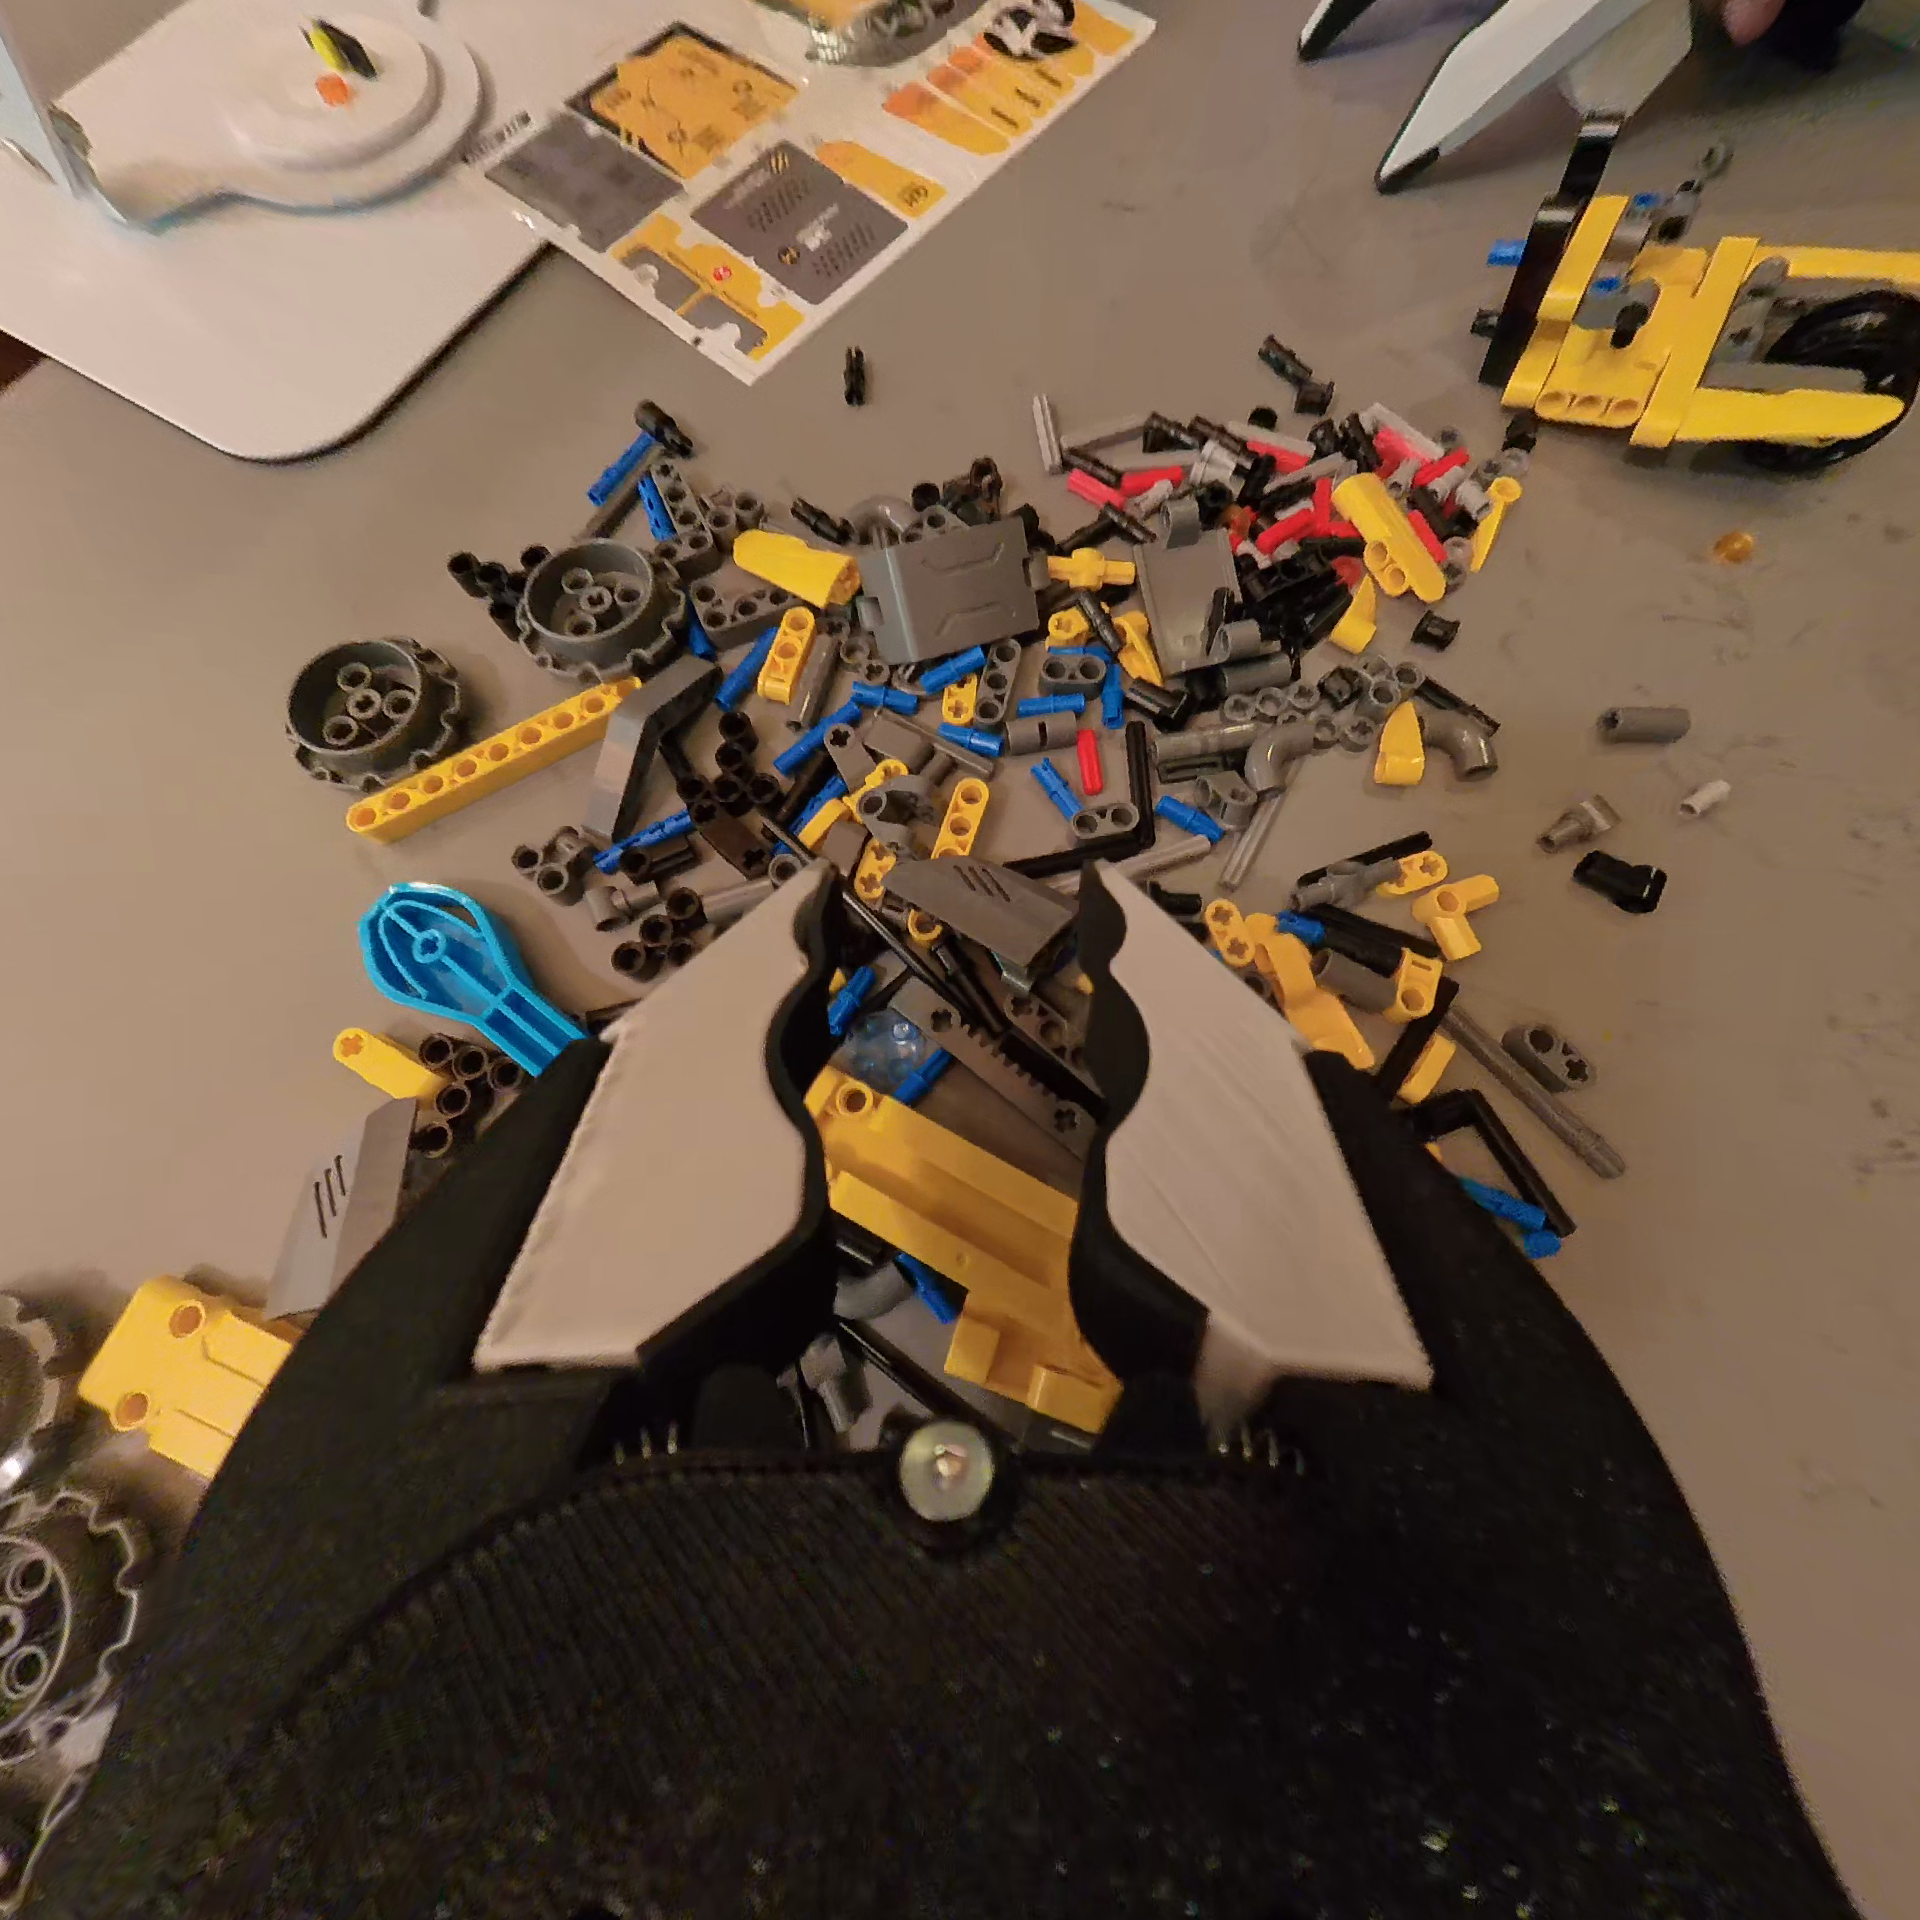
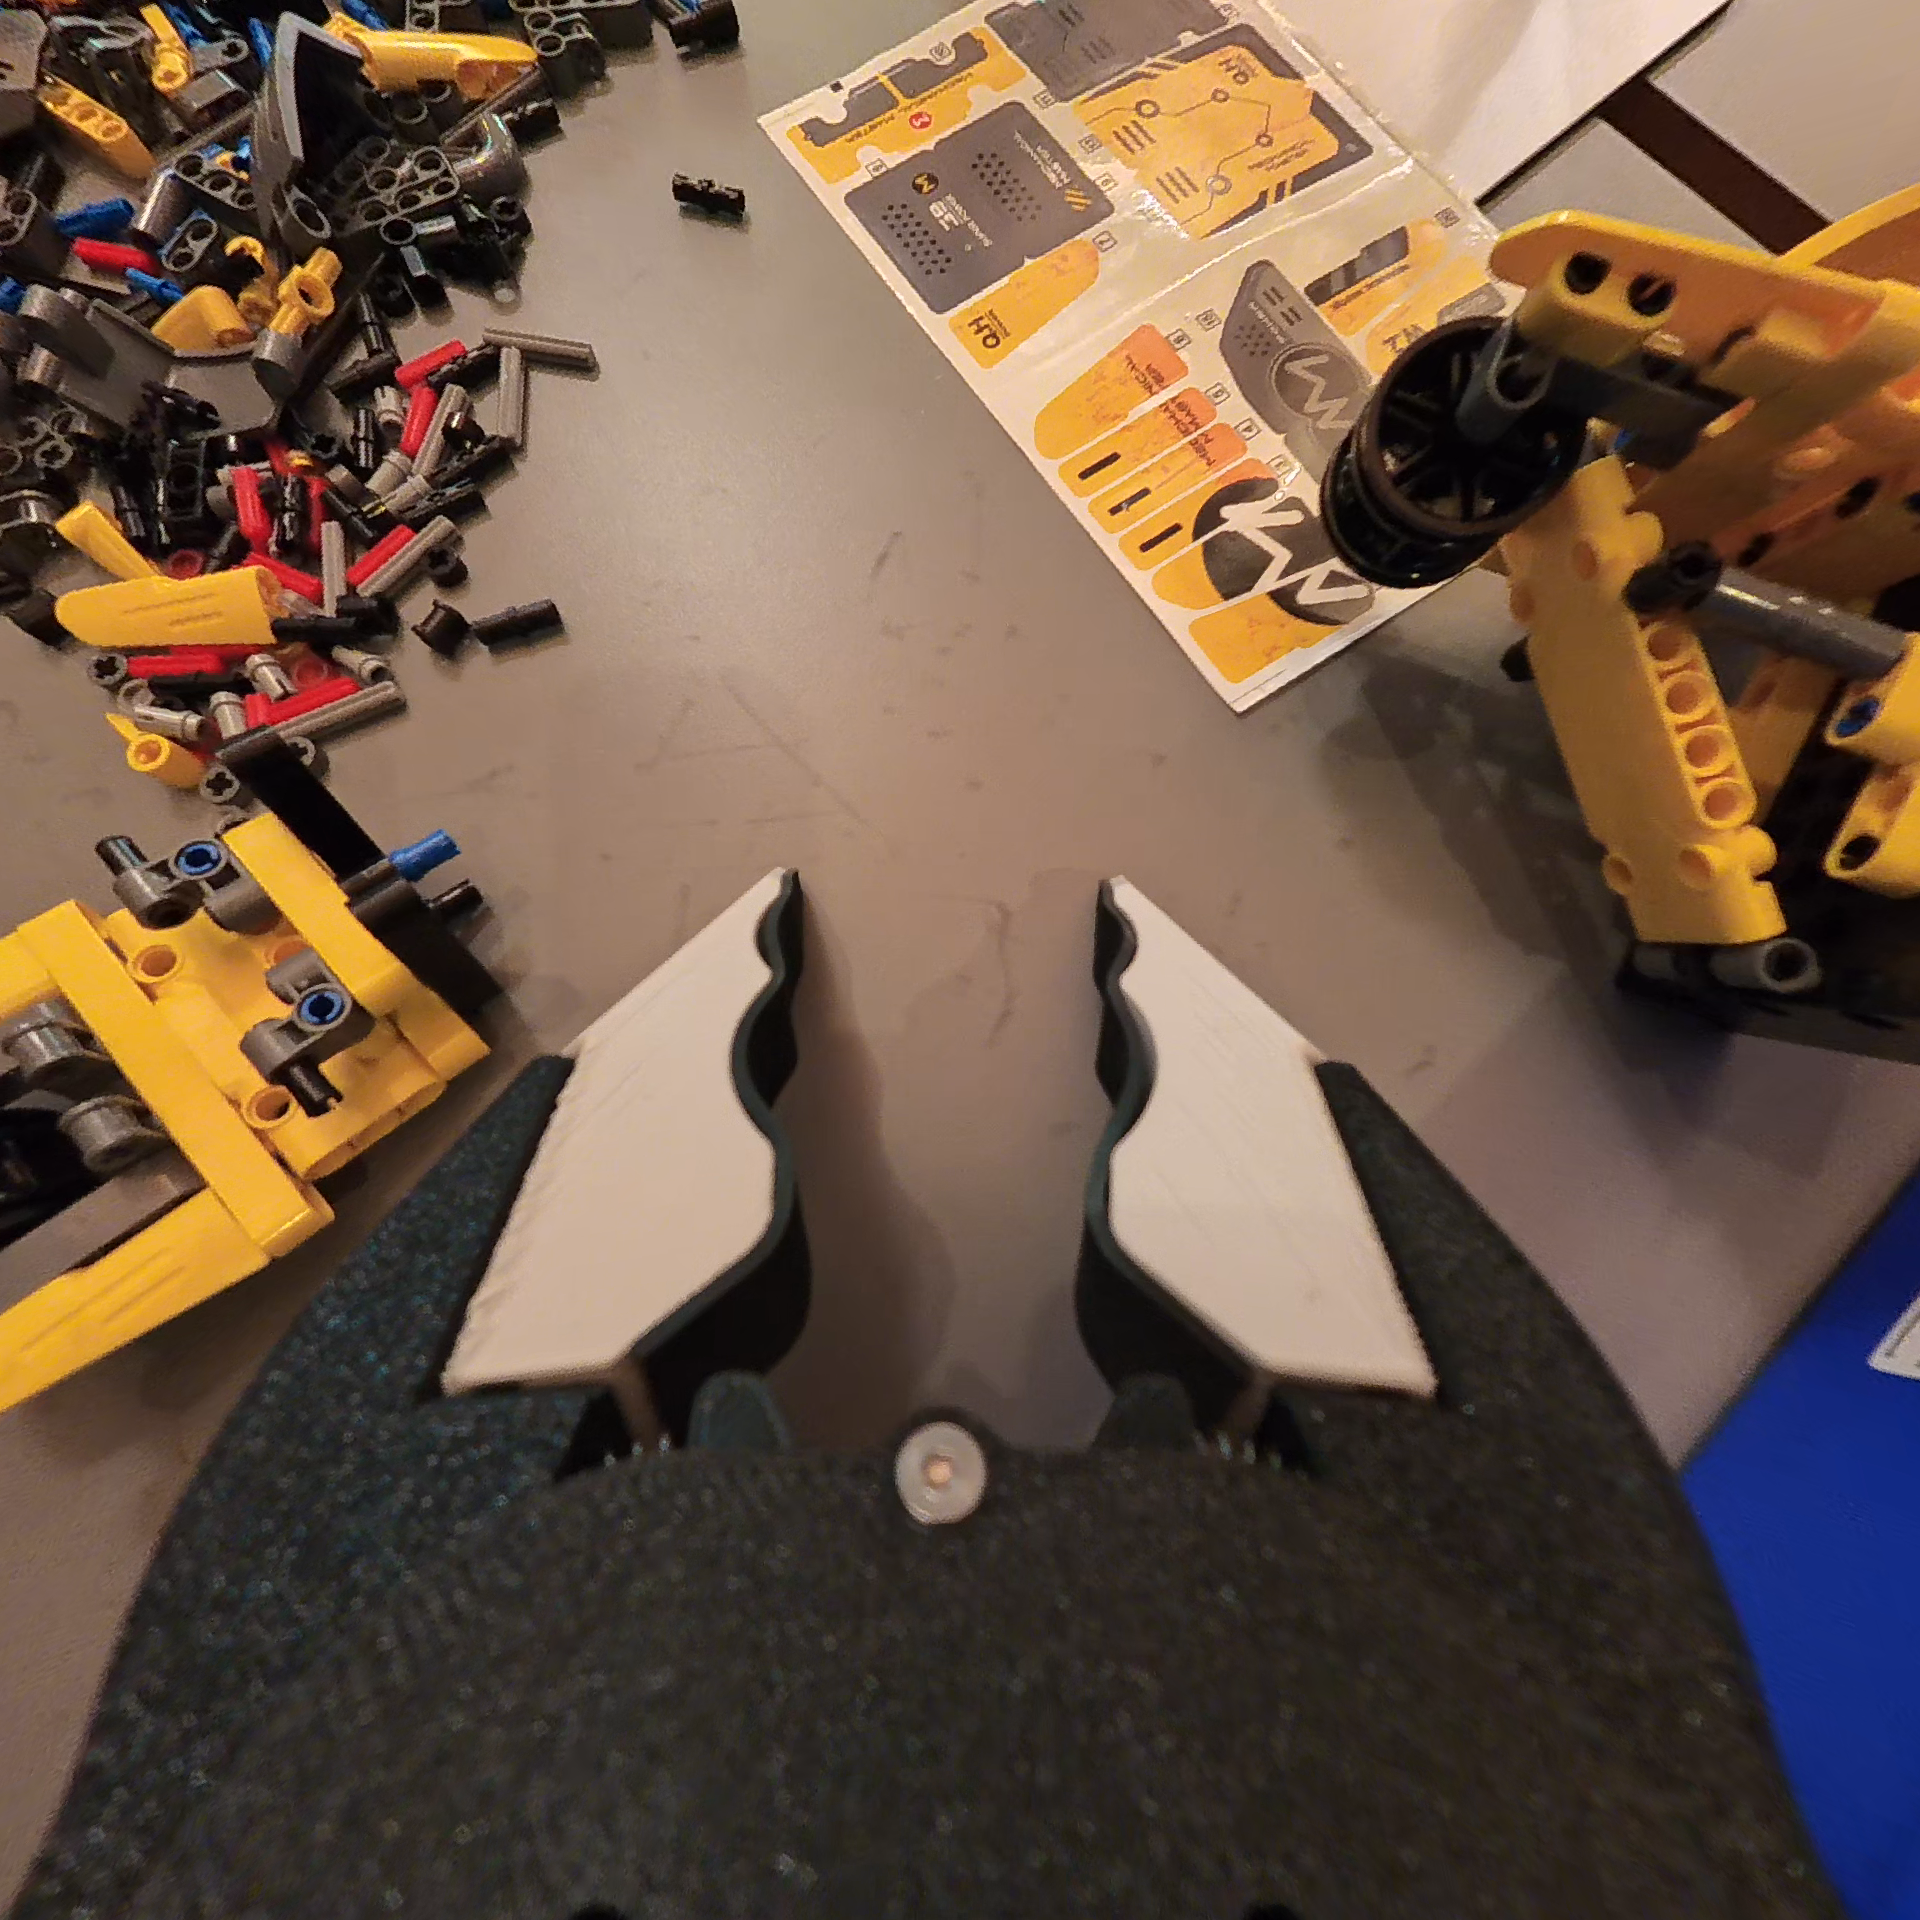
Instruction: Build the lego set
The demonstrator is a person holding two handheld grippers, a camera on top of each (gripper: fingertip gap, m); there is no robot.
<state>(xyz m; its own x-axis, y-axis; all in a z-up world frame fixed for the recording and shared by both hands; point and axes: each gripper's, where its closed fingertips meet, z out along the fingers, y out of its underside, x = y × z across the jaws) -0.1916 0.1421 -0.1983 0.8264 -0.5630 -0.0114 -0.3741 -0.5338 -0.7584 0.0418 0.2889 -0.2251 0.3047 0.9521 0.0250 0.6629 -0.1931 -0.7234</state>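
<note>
The pile of loose building-toy parts (image 1: 935,727) is lying spread over the grey table (image 1: 208,623), and I am hovering my left gripper (image 1: 951,894) right above its near edge, jaws parted and holding nothing. Between my fingers I am seeing a dark grey curved panel (image 1: 977,904) and, nearer me, a yellow panel piece (image 1: 935,1174). A blue separator tool (image 1: 447,966) is lying just to the left, two grey toothed wheels (image 1: 369,707) farther left, and the sticker sheet (image 1: 831,156) beyond the pile. The other claw is showing at the far right.

In the right wrist view I am holding my right gripper (image 2: 948,894) open over bare table, gripping nothing. A yellow sub-assembly (image 2: 208,1039) is lying flat near my left finger, and a larger yellow assembly with a black wheel (image 2: 1444,457) is standing to the right, partly over the sticker sheet. Judging by this, two sections are being built up, while most parts are lying unused
</note>
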